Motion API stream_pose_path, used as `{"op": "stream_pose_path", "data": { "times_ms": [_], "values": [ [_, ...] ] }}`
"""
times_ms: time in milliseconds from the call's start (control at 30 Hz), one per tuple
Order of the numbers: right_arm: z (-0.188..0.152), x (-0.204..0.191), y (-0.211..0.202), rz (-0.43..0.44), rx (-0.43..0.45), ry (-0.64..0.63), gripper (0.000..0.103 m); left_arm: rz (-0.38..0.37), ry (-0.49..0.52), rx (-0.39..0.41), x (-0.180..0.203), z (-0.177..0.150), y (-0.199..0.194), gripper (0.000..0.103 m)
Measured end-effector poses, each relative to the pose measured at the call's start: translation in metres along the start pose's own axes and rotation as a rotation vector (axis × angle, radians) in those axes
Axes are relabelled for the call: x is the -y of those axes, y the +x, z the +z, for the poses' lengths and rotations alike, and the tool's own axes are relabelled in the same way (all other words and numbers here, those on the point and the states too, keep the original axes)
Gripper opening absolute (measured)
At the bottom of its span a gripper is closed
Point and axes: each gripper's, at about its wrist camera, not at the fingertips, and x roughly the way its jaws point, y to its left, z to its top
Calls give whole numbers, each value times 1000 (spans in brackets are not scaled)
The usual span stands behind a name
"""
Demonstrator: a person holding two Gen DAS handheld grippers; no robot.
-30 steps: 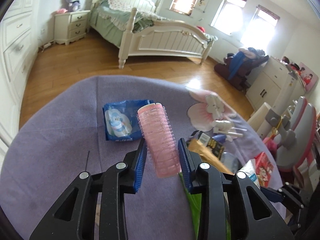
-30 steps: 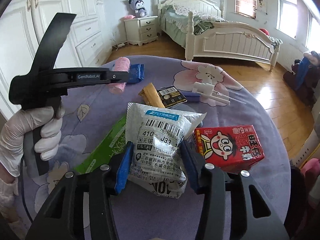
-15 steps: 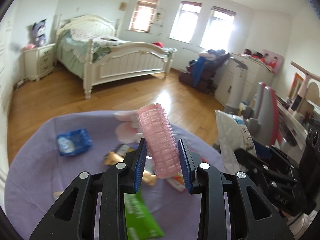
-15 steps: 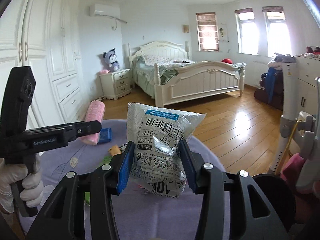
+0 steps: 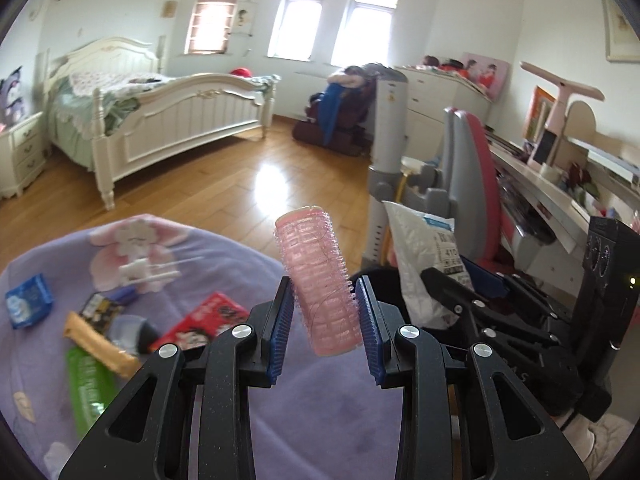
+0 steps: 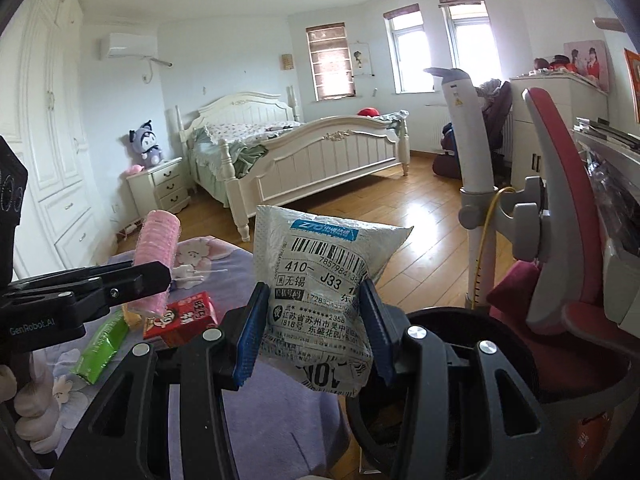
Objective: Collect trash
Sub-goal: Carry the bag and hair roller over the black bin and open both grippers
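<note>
My left gripper (image 5: 323,320) is shut on a pink hair roller (image 5: 318,280), held upright above the right edge of the purple table (image 5: 312,420). My right gripper (image 6: 314,332) is shut on a white shipping bag (image 6: 320,300) with a barcode label, held above a black bin (image 6: 460,360) beside the table. The bag also shows in the left wrist view (image 5: 424,264), and the roller in the right wrist view (image 6: 156,260). The bin's inside is mostly hidden by the gripper.
On the purple cloth lie a red drink carton (image 5: 204,318), a green wrapper (image 5: 88,384), an orange wrapper (image 5: 100,344), a blue packet (image 5: 28,306) and white plastic bits (image 5: 148,272). A grey-pink chair (image 6: 560,240) and a desk (image 5: 560,200) stand right of the bin.
Both grippers have lifted off the table and swung right toward the bin, each keeping its item. The view has turned from the tabletop to the room and the chair.
</note>
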Motion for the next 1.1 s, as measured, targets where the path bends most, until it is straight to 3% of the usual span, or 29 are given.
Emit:
{"op": "stream_pose_path", "data": {
  "times_ms": [567,1100],
  "values": [
    [-38,93,11,-101,-96,188,46,-173,56,-172,54,-14,91,33],
    [-53,136,11,-150,-129,310,47,-226,135,-250,98,-16,144,33]
  ]
}}
